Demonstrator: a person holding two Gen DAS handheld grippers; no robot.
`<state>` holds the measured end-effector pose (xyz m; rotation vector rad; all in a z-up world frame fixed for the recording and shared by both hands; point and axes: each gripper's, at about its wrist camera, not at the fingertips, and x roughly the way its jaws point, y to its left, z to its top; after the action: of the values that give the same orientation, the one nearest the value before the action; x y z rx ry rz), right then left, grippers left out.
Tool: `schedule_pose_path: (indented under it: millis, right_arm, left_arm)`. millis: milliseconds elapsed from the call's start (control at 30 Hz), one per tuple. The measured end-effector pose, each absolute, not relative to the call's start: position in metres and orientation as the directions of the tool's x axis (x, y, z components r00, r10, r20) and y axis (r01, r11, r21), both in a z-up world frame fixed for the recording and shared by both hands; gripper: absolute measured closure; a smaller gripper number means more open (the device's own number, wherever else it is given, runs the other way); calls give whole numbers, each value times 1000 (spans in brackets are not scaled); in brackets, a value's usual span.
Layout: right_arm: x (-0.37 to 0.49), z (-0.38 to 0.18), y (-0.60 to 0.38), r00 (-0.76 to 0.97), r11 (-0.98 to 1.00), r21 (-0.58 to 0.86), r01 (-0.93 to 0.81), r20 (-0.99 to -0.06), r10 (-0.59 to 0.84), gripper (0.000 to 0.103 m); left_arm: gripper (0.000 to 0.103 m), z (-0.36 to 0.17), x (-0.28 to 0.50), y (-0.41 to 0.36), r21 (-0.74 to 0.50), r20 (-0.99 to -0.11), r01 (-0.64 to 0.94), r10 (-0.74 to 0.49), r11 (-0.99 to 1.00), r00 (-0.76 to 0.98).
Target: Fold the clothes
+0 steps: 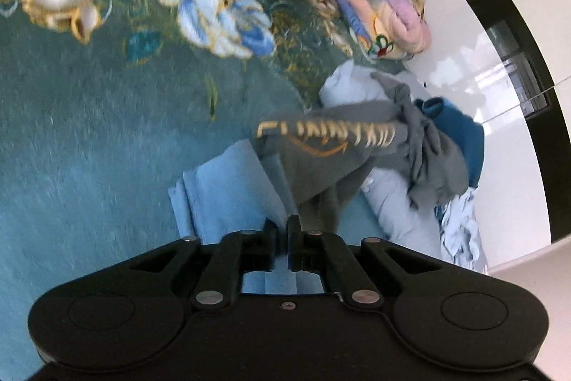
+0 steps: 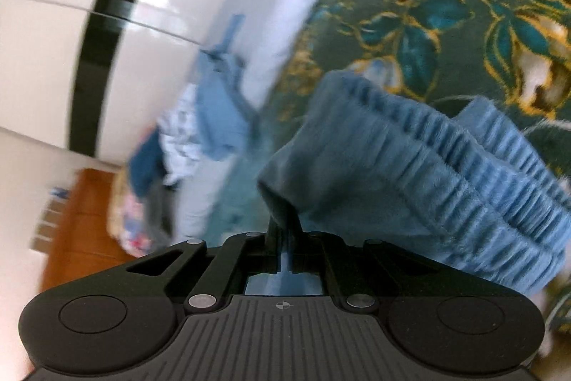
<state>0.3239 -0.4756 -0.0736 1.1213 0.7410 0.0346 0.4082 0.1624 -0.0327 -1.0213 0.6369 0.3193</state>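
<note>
blue fleece pants (image 2: 410, 159), soft and floppy at centre frame, hang pinched in both closed grippers, left gripper (image 1: 283, 225) and right gripper (image 2: 283, 231), best held along the elastic waistband (image 2: 464, 159).

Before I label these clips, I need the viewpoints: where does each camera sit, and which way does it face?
Left wrist: on the left gripper, looking along its shut fingers at a light blue cloth, a grey shirt and the green carpet.
Right wrist: on the right gripper, looking along its shut fingers at a blue waistband.
Shared: the carpet, the white floor and the clothes pile.
</note>
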Motion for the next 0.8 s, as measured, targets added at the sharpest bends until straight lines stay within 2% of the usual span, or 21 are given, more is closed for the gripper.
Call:
schedule_pose_path:
  millis: [67,133,167,200,300,367,467,533,667,800]
  right_arm:
    - [324,-76,-474,742,499,792,350,-560,369,100]
    - [319,-76,-473,739,520,791,322,-554,384,97]
    - [316,-74,-473,742,517,799,306,-540,396,94]
    - [311,-71,-474,748,507,812,287,-521,411,84]
    - [295,-56,-475,770,496,842,211,-456,446,71]
    - [281,-46,-476,782,488,857,164,-415,465,65]
    - [246,-38,-475,794,483,868,118,-374,479,65]
    - [222,-46,-477,792,482,862,157,-402,459,64]
    - [188,-70,-487,777,464,844,270,-476,413,64]
    - [186,-89,-494,782,407,853,327,-486,389,64]
  left_arm:
    - [96,-37,403,166,-702,-620,-512,-69,495,782]
    - [78,-38,395,172,-722,-608,-492,-107,486,787]
    - [76,-38,391,175,-731,-601,-481,-123,483,790]
    - [72,-36,385,178,-736,-592,-470,-127,487,796]
    - [61,-28,368,185,-734,-583,-448,-134,511,802]
    - [60,-28,357,186,-720,-595,-449,-137,529,792]
    - [59,-39,350,184,-669,-653,-486,-133,562,746]
    - [60,-52,349,182,-670,-670,-503,-152,546,727]
    - [59,-68,353,173,-706,-649,-499,-178,502,739]
    - [59,-70,365,163,-716,-633,-482,-180,505,753]
